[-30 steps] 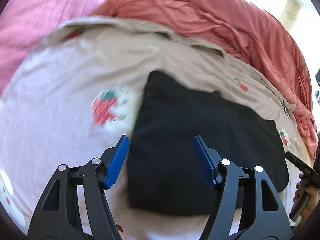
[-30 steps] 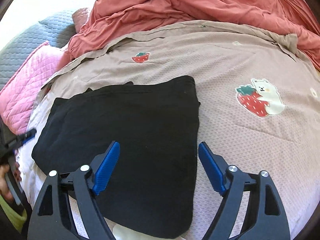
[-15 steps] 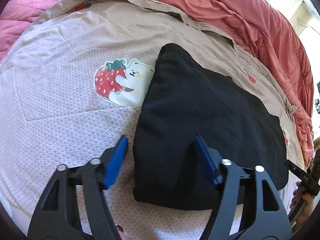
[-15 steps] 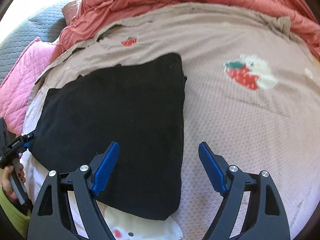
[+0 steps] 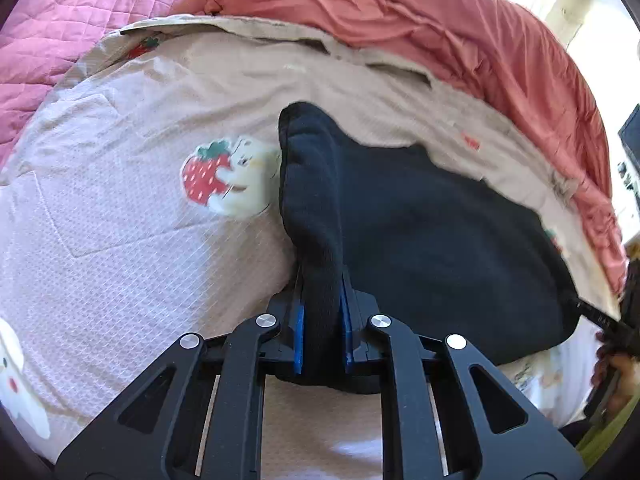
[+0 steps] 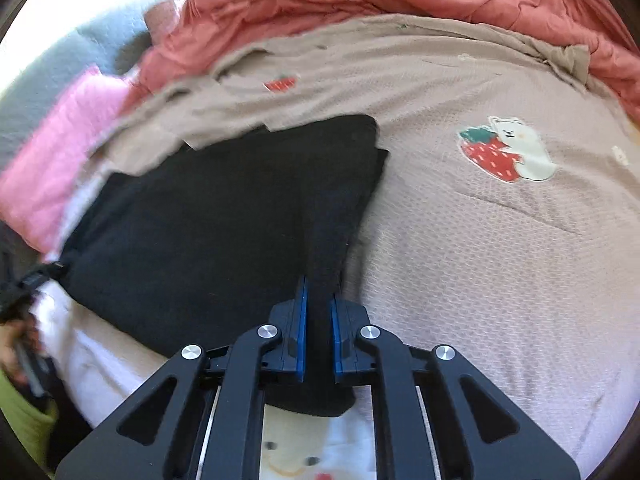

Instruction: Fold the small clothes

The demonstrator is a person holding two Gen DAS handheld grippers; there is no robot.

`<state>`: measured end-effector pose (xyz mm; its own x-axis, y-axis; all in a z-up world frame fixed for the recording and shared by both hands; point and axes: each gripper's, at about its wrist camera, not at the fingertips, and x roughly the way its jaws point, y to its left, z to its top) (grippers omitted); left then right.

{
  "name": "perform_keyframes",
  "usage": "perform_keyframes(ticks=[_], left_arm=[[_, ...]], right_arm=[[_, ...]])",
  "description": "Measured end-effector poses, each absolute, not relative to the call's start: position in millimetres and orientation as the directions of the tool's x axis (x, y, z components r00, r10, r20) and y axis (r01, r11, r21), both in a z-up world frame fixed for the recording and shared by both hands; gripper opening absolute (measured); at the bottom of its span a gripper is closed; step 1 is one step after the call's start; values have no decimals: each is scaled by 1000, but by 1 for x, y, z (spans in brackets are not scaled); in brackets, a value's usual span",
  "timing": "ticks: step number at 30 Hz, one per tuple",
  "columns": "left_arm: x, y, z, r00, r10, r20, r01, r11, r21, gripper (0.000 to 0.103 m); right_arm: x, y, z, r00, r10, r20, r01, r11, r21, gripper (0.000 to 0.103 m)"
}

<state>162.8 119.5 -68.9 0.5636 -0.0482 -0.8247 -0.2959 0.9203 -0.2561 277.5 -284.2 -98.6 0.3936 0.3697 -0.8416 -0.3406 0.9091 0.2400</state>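
**A:** Grippers first, nearest the lenses. What has each one got?

**B:** The left gripper (image 5: 322,320) has its blue pads (image 5: 299,332) pressed onto a pinched ridge of the black garment (image 5: 420,240) at its near left corner, and its jaws are closing on that cloth. The right gripper (image 6: 318,326) is clamped the same way on the garment's (image 6: 208,232) near right corner, with cloth bunched between its pads.

**A:** Where does the garment lie?

**B:** Flat on the beige bedspread (image 6: 480,264), stretched between the two grips. Its near edge sits close to the bed's front edge, its far edge is a straight line about midway up the spread.

**A:** Open room around it?

**B:** Bare bedspread lies beyond the far edge. To the garment's right there is a broad stretch, with a strawberry-and-bear patch (image 6: 506,150) well apart from the cloth. In the left wrist view another such patch (image 5: 228,176) lies just beside the lifted left edge.

**A:** And furthest back?

**B:** A rumpled red duvet (image 5: 460,32) borders the spread's far edge, and a pink quilted pillow (image 5: 72,28) sits at the far left
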Motion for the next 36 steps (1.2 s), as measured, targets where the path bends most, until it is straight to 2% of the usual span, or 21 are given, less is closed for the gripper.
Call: perform_keyframes(ticks=[1,3,6,9,14,19,21,25,26,30,36], left_arm=[[164,122,-74,551,-51,-833,-307,916,-260,9],[164,133,-87,546,-80,-834,-353,881,-316,19],[165,140,-90,558,-67,-827,-370,872,-320,34],[163,145,-86,566,-50,-823,-379,871,-313,37],[152,138,-58,608,3,-794,-352,897,-266,37],[151,113,-37,640,36,-768,-282,940,-191,37],[155,99,-36,637,30,-771,-242,957,-163,41],[165,82,-53,595,9,-804,-208,968,-143,46],[169,80,-61,570,16,-821,-213,968,-129,51],[176,79,-87,513,55,-856,-222,973,-71,55],[173,71,-85,514,93,-853,-211,977,-21,55]], right_arm=[[279,-281,-105,383,334,-861,-341,918,205,14],[280,-279,-110,380,314,-870,-333,924,188,22],[281,-285,-112,386,298,-873,-311,933,181,34],[282,-292,-114,379,305,-874,-282,937,205,40],[275,-292,-89,474,320,-821,-300,935,191,40],[260,-275,-62,561,378,-736,-412,899,149,47],[255,-262,-62,543,415,-730,-469,871,147,48],[254,-237,-72,491,415,-766,-521,845,124,48],[254,-233,-77,475,405,-781,-525,843,119,49],[262,-231,-114,333,335,-881,-491,859,142,49],[261,-231,-111,340,344,-875,-495,857,145,49]])
